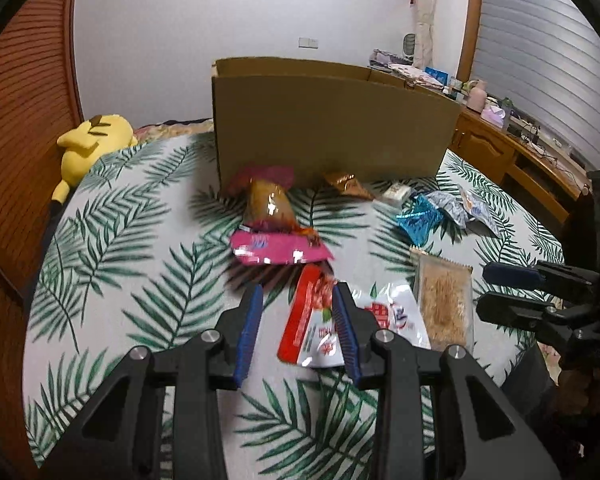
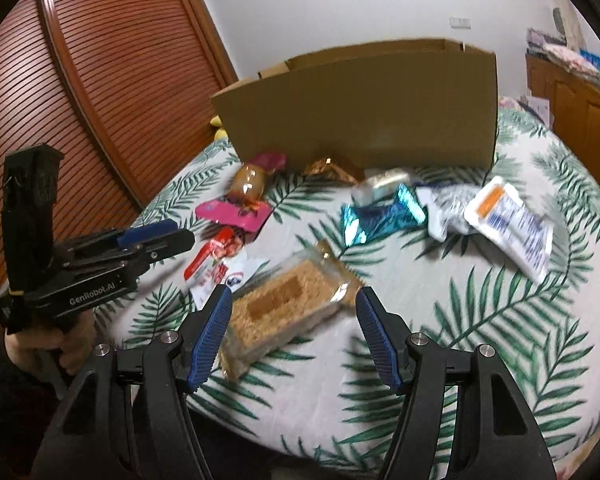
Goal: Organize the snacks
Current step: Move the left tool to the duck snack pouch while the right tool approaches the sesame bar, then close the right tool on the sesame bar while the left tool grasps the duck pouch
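Snacks lie scattered on a leaf-print bed cover point(image 1: 148, 248) in front of an open cardboard box point(image 1: 332, 128). My left gripper point(image 1: 298, 290) is open over a red and white packet point(image 1: 312, 320); its right pad overlaps the packet's edge and the left pad stands clear. My right gripper point(image 2: 294, 294) is open, with a clear pack of brown crumbly cake point(image 2: 284, 300) lying between its fingers, untouched. Each gripper shows in the other view: the right gripper point(image 1: 483, 289) at the right edge, the left gripper point(image 2: 180, 234) at the left, held by a hand point(image 2: 40, 352).
A pink packet point(image 1: 276, 248), a brown twist-wrapped snack point(image 1: 268, 204), a gold packet point(image 1: 346, 184), a blue foil pack point(image 1: 418, 218) and white packets point(image 2: 508, 224) lie nearer the box. A yellow plush point(image 1: 88, 144) sits far left. Wooden slatted doors point(image 2: 100, 80) stand left, a cluttered desk point(image 1: 500, 140) right.
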The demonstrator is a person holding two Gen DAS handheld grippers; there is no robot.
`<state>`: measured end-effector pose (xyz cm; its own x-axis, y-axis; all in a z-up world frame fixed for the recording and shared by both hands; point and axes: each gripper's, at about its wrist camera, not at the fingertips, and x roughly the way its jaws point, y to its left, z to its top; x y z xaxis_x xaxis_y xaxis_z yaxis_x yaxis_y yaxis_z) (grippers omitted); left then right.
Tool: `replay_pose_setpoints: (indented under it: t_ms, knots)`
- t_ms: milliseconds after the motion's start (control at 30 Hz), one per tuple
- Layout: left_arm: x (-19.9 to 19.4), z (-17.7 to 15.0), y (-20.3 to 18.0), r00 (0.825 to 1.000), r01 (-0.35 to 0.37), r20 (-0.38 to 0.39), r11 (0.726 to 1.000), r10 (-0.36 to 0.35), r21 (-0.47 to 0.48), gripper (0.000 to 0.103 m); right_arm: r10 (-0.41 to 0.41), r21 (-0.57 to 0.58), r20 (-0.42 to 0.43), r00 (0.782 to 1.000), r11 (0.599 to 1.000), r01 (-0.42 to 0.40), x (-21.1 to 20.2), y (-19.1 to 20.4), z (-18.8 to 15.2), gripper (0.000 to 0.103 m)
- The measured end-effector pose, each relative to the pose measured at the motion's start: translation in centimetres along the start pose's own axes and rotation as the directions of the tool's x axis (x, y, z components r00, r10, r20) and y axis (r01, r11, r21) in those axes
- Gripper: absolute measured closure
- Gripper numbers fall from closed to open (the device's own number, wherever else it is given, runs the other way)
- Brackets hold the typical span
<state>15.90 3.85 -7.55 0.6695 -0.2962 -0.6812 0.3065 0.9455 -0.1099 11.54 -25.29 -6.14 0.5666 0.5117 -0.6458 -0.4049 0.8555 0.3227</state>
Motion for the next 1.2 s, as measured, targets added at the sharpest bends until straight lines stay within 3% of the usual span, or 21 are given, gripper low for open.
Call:
replay_pose_setpoints:
  t_ms: [433, 700, 1200]
  knots:
    - [1.3, -1.0, 0.5, 0.998, 0.015, -0.059, 1.000, -0.016, -0.026, 0.065, 0.025, 0.062, -0.039, 0.999, 0.998, -0.023, 2.9, -0.2, 0.9, 0.037]
    - [1.8, -0.7, 0.3, 0.997, 0.024, -0.074, 0.999, -0.027, -0.036, 0.063, -0.055, -0.019, -0.057, 0.997, 0.998, 0.054, 4.7, 0.5, 1.2, 0.040]
    - [1.6, 0.0, -1.6, 0.996, 0.037, -0.076, 0.999, -0.038, -0.016, 0.061, -0.114, -0.191, -0.093, 0.989, 0.977, 0.095, 5.9, 1.7, 1.0, 0.038]
